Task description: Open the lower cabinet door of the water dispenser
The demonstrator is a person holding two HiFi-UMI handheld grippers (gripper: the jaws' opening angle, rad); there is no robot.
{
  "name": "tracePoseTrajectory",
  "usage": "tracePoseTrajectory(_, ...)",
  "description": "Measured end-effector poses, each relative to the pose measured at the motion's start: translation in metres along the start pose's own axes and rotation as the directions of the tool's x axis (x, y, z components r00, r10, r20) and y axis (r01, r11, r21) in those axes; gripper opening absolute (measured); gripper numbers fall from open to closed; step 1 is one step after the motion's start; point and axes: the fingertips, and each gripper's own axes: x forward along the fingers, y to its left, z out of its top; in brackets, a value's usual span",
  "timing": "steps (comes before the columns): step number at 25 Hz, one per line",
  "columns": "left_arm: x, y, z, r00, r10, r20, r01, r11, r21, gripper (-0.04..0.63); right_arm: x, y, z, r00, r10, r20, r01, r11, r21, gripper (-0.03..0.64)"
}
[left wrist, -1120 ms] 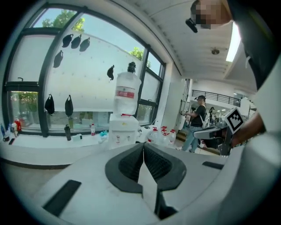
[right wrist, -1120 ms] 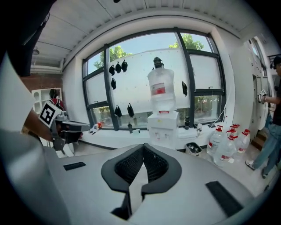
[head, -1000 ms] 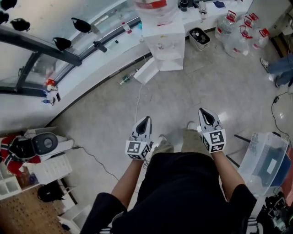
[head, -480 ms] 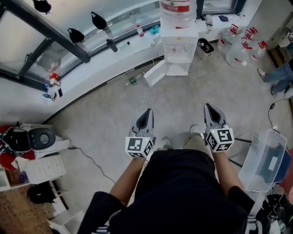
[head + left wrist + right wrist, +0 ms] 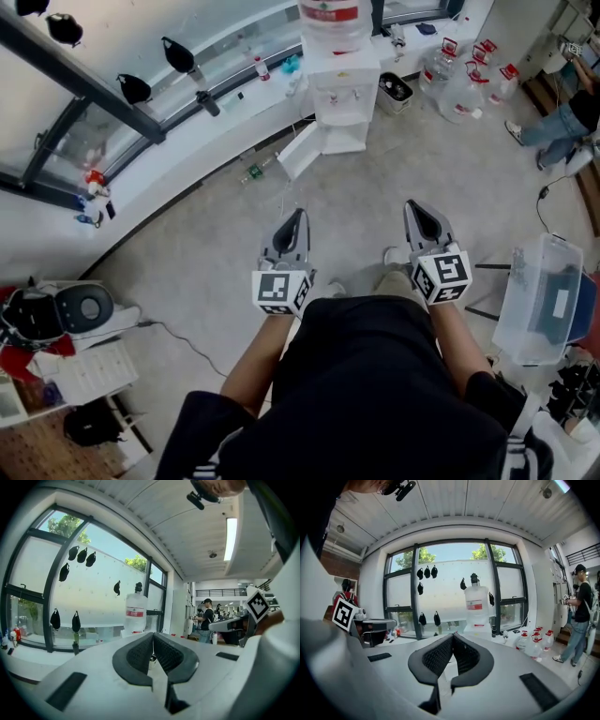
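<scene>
The white water dispenser [image 5: 343, 94] stands against the window ledge at the top centre of the head view, with a clear bottle [image 5: 333, 17] on top. Its lower cabinet door [image 5: 299, 150] angles out to the left of the base and looks swung open. My left gripper [image 5: 297, 217] and right gripper [image 5: 413, 207] are held side by side over the floor, far short of the dispenser, both shut and empty. The left gripper view shows its shut jaws [image 5: 152, 638] with the bottle [image 5: 136, 613] beyond. In the right gripper view the jaws [image 5: 452, 637] are shut below the bottle [image 5: 476, 603].
Several water jugs [image 5: 464, 80] and a small bin [image 5: 395, 88] stand right of the dispenser. A green bottle [image 5: 250, 172] and a cable [image 5: 282, 199] lie on the floor. A clear plastic box [image 5: 544, 300] is at the right, and a person [image 5: 562, 117] beyond it.
Both grippers have risen a little and point further forward, still shut. The head view has swung, so the dispenser sits nearer the top centre.
</scene>
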Motion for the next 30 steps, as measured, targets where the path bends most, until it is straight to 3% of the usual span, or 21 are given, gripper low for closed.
tracePoseTrajectory(8, 0.007, -0.005, 0.012, 0.999, -0.028, 0.025, 0.027, 1.0, 0.01, 0.005, -0.019, -0.007, 0.01, 0.998, -0.065, 0.027, 0.066, 0.997, -0.027, -0.002)
tracePoseTrajectory(16, 0.009, -0.013, 0.009, 0.998, -0.05, 0.025, 0.05, 0.999, -0.002, 0.005, -0.033, -0.011, 0.015, 0.993, -0.08, 0.085, 0.082, 0.996, -0.019, -0.002)
tracePoseTrajectory(30, -0.003, -0.023, -0.004, 0.998, -0.061, 0.025, 0.061, 0.998, -0.024, 0.005, -0.045, 0.004, 0.005, 0.994, -0.077, 0.082, 0.079, 0.997, -0.022, -0.002)
